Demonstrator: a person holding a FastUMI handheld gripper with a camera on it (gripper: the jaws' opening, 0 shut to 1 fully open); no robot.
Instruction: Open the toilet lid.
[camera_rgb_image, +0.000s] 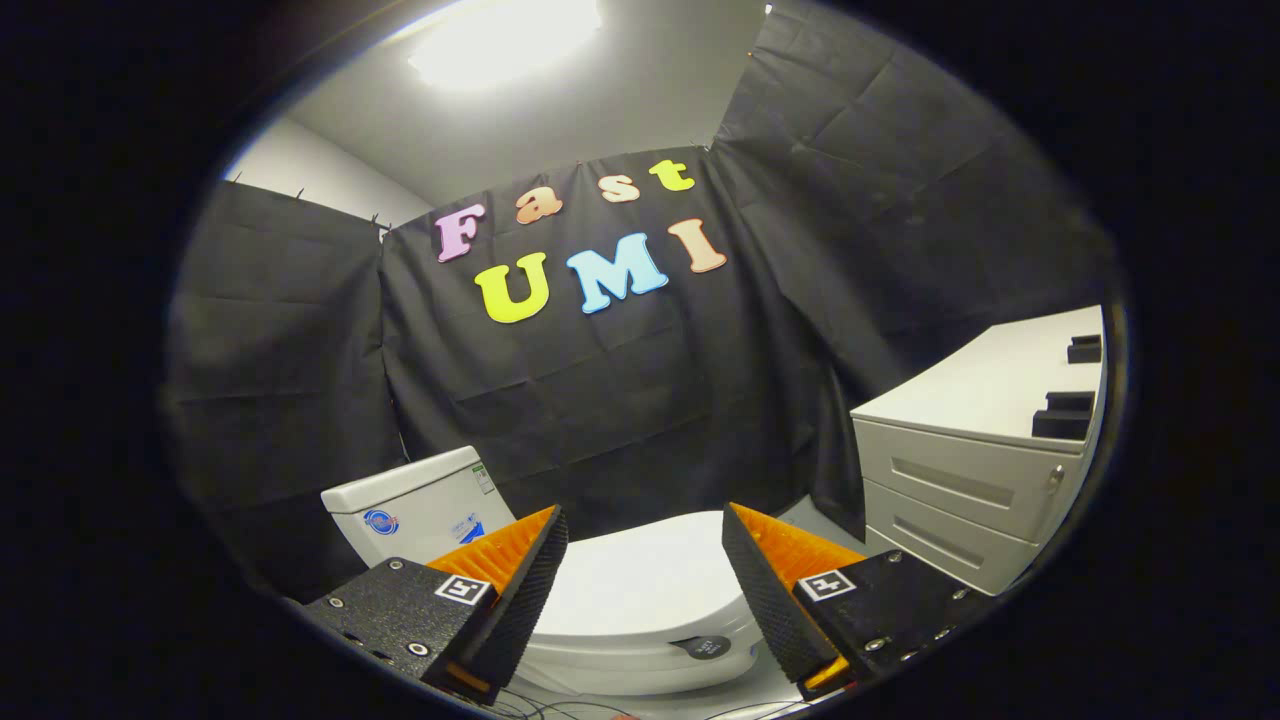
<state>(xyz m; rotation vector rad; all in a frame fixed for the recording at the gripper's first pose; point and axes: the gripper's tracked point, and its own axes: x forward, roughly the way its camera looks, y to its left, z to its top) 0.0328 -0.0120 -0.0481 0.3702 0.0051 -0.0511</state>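
Gripper view: gripper (645, 540) fingers wide open, empty, above closed toilet lid (640, 590), could easily slip off that smooth rounded edge.

Bright ceiling light (505, 45) blown out — dim booth, sharp focus, fisheye-bent edges

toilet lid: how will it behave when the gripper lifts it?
Toilet lid looks like rigid glossy plastic, so probably stiff but slippery. It lies closed with the tank behind, so it should swing up on a rear hinge. Open gripper hovers above, fingers apart.
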